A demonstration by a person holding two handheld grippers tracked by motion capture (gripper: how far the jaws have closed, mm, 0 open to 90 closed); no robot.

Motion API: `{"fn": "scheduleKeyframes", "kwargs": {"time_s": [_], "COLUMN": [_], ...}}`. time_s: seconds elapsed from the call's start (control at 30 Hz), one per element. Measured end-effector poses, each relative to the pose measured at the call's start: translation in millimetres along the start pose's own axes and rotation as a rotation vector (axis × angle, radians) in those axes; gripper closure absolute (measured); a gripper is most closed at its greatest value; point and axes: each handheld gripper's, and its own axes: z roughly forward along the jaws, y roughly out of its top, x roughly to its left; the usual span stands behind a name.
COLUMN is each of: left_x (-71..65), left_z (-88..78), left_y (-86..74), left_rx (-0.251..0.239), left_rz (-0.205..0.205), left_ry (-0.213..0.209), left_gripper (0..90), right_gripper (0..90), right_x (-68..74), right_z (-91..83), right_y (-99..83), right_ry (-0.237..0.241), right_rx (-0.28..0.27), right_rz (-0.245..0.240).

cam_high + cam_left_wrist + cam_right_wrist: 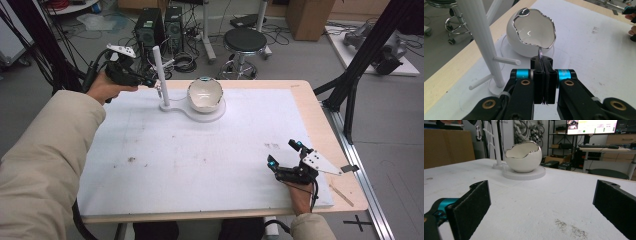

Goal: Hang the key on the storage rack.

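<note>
While the left gripper [541, 59] has its jaws clenched pad to pad, look at what's nipped at their very tip: a thin silvery piece [540, 52], small and bright, too slight to name for sure, though it reads like jewellery. It hangs just in front of the bowl [531, 32], right below the near lip and close to touching it. A tight pinch makes sense, I'd say, since something that fine would slip from anything looser.

Now the bowl itself: white, glossy, shaped like a cracked eggshell, with a ragged rim edged in silver and its mouth tipped towards the jaws. It sits on a round white base [207, 116], and just beside the bowl rises the white post [480, 32] with short pegs [506, 60] for hanging things.

Well apart from the bowl, at the near edge of the table [200, 165], the right gripper [541, 192] rests low with jaws spread wide and nothing between them. It's parked out of the way, by my reading.
</note>
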Motion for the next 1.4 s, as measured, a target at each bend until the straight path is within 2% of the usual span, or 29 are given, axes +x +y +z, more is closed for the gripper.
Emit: {"fn": "scheduleKeyframes", "kwargs": {"time_s": [0.1, 0.23, 0.4, 0.53, 0.97, 1.4], "left_x": [3.4, 7.0, 8.7, 10.3, 17.1, 20.5], "left_z": [1.7, 2.7, 4.4, 6.8, 10.8, 18.5], "left_y": [-3.9, -6.9, -7.7, -8.4, -11.2, -13.2], "left_rx": [-0.001, -0.011, -0.016, -0.012, -0.030, -0.022], "left_rz": [-0.012, -0.028, -0.029, -0.022, -0.037, -0.046], "left_ry": [0.015, 0.014, 0.007, 0.017, 0.034, 0.042], "left_gripper": [88.3, 88.4, 88.4, 88.3, 88.3, 88.3], "right_gripper": [0.4, 0.4, 0.4, 0.4, 0.4, 0.4], "right_x": [-0.6, -0.6, -0.9, -0.9, -1.0, -1.8], "right_z": [-0.1, -0.6, -0.4, -0.5, -0.6, -1.1], "right_y": [-0.1, -0.2, -0.2, -0.2, -0.2, -0.4], "right_ry": [-0.003, -0.005, -0.007, -0.005, -0.003, -0.002], "right_rx": [-0.005, -0.002, -0.003, -0.003, -0.003, -0.011], "right_rz": [0.004, 0.012, 0.010, 0.013, 0.012, 0.018]}}
